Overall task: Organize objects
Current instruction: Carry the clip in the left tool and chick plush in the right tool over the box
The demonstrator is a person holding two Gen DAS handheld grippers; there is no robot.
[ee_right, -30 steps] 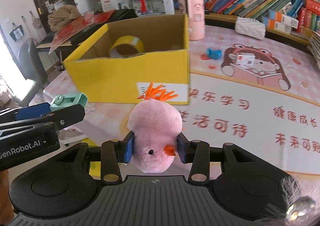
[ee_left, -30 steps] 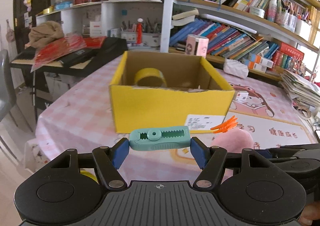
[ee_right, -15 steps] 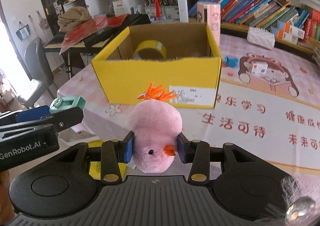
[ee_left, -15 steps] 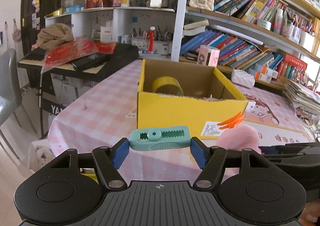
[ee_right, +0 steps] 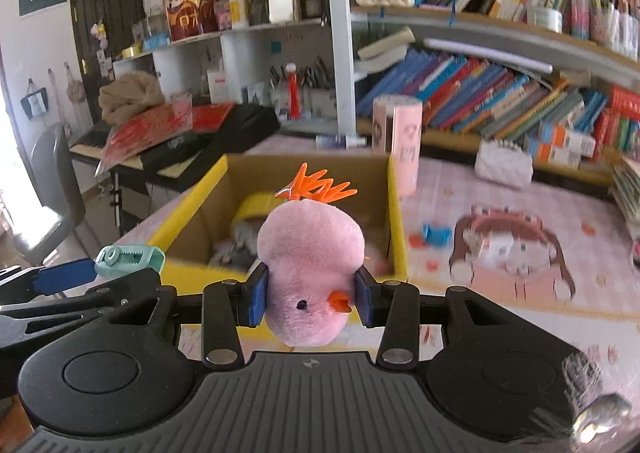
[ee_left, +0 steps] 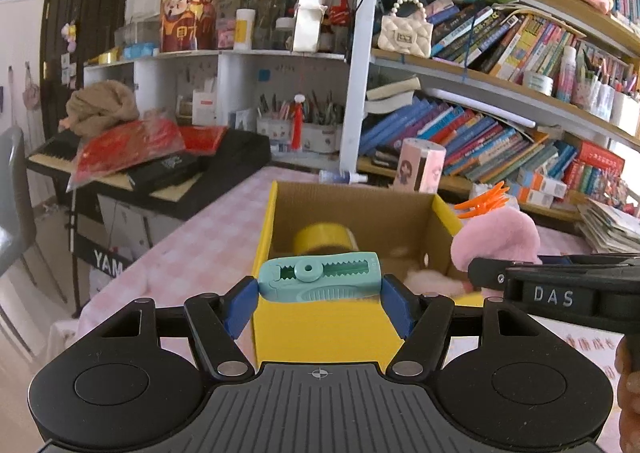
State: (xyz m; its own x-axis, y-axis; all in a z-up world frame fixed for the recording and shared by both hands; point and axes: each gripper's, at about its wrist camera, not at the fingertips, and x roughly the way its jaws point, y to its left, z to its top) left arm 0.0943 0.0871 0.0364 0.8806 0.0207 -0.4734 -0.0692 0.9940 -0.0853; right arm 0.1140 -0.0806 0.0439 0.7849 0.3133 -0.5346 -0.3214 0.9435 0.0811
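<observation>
Clamping a teal clip [ee_left: 319,280], the left claw [ee_left: 319,303] hovers over the yellow box [ee_left: 320,329].

The left tool [ee_left: 319,303] is showing black arms and blue pads [ee_left: 240,307], and the clip [ee_left: 320,280] between them is showing mint green with a toothed slot. The right tool [ee_right: 309,299] is wearing the same black and blue around a pink plush chick [ee_right: 310,269], which is sporting an orange crest at twelve o'clock, an orange beak and a black dot eye. The cardboard box [ee_right: 398,229] is showing bright yellow outside and plain brown inside, with a yellow tape roll [ee_left: 323,239] sitting in it. The tabletop [ee_left: 208,245] is showing a pink-and-white check at nine o'clock of the box, and a cartoon print in pink and brown at three o'clock.
</observation>
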